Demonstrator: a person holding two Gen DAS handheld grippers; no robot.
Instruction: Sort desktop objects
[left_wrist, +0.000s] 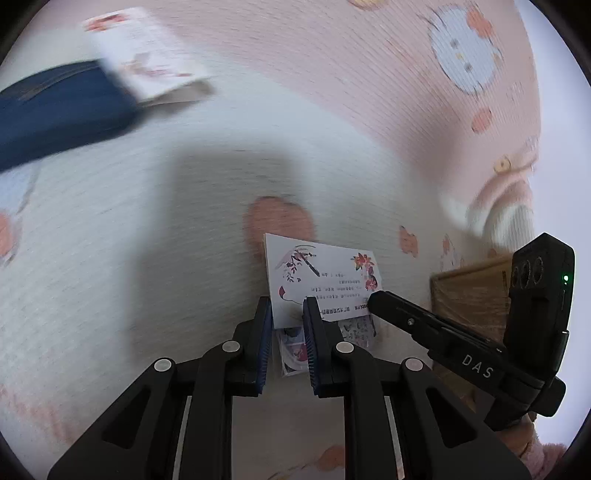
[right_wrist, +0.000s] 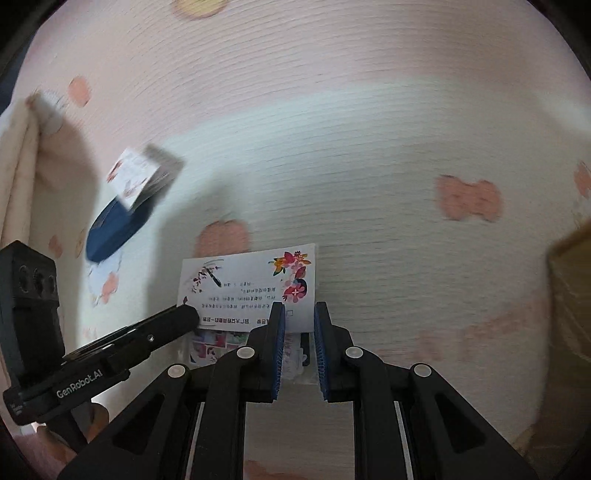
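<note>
Both units hold one stack of flat items, topped by a white floral card (left_wrist: 317, 277), clear of the desk (left_wrist: 110, 229), which carries a pink-and-white patterned cover. The left hand-held gripper (left_wrist: 286, 314) is closed on the stack's left part, and the right hand-held gripper (right_wrist: 299, 317) is closed on its right part, each pair of blue pads pinching the near long edge. The card's long axis runs across from one unit to the other, so neither hand is nearer; the load is shared. A second floral card (right_wrist: 142, 177) lies on a dark blue pouch (right_wrist: 110, 232), well apart to the upper left. Judgement: any placement requires both hands to travel together, keeping the stack's long axis square to the pads.
</note>
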